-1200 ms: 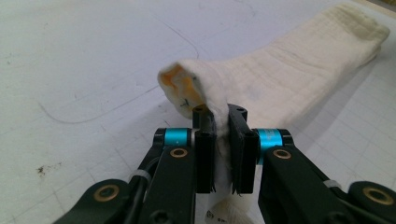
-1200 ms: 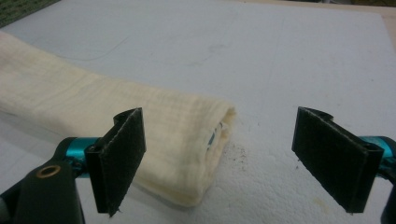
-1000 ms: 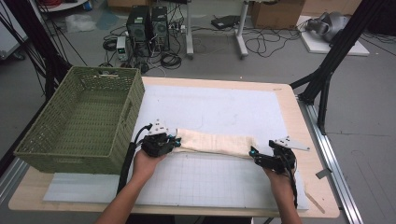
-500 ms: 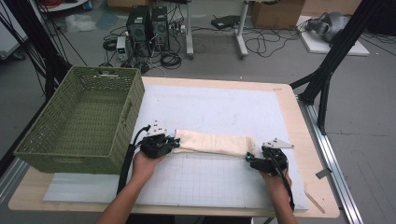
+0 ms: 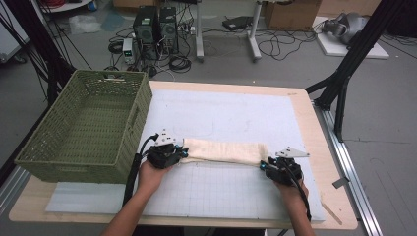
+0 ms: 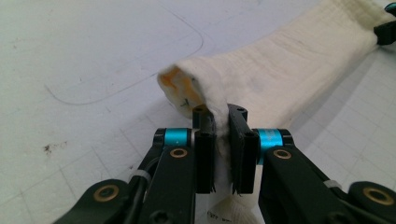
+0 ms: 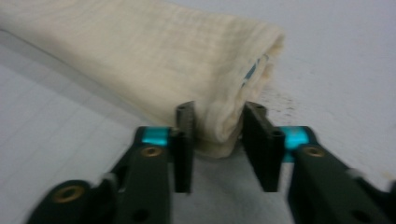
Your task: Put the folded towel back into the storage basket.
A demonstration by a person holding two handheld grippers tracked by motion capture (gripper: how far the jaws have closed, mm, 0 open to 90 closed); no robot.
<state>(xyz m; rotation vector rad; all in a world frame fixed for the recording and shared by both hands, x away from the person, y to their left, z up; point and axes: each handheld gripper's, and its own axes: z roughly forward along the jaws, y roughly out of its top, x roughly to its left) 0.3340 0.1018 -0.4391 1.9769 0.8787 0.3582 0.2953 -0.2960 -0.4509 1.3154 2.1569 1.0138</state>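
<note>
The green woven basket (image 5: 83, 129) at the table's left holds nothing; beside it on the white mat (image 5: 236, 115) lies the cream rolled cloth (image 5: 223, 151), its left end clamped by the left gripper (image 6: 221, 122); the right gripper (image 7: 218, 122) straddles its other end, jaws parted.

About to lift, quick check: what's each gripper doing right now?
Left gripper: shut on the cloth edge.
Right gripper: open, jaws straddling the cloth's other end, not clamped.

Around the Table

A green basket (image 5: 83, 129) sits at the table's (image 5: 314, 147) left edge, partly on the white mat (image 5: 231, 113). On the floor behind stand two computer towers (image 5: 156, 25) amid cables (image 5: 275, 46). A black frame leg (image 5: 344, 73) rises at right.
</note>
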